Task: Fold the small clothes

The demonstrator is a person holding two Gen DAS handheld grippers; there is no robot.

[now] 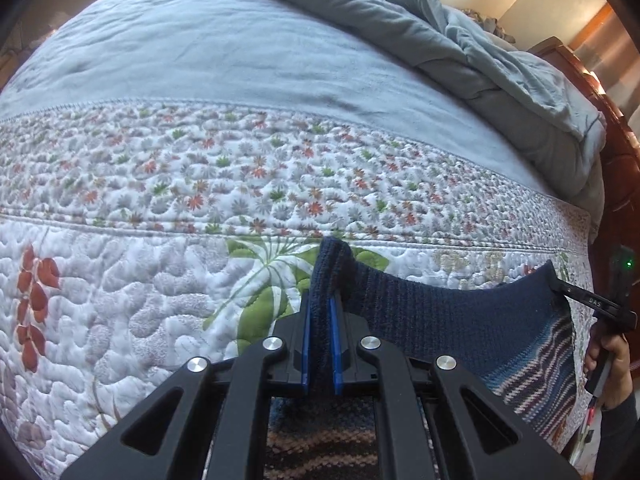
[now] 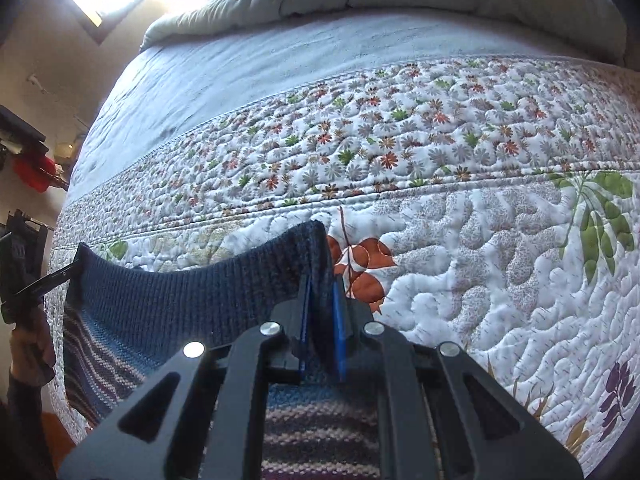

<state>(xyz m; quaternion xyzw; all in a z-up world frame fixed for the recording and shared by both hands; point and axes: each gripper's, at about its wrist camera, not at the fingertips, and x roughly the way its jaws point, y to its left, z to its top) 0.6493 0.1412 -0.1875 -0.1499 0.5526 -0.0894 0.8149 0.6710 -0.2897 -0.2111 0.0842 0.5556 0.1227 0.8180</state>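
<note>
A bed [image 1: 618, 184] is seen, spread with a floral quilt [image 1: 120, 280]. Beyond the quilt's far seam a pale blue blanket [image 1: 200, 48] is laid flat, and past that a grey duvet [image 1: 500, 64] is heaped. A navy knit garment [image 1: 460, 312] is draped over the quilt's near edge.

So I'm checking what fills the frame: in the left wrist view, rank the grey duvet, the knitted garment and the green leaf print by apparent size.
1. Grey duvet, largest.
2. Knitted garment, though nearness to the camera inflates it.
3. Green leaf print, smallest, partly hidden behind the garment.
</note>
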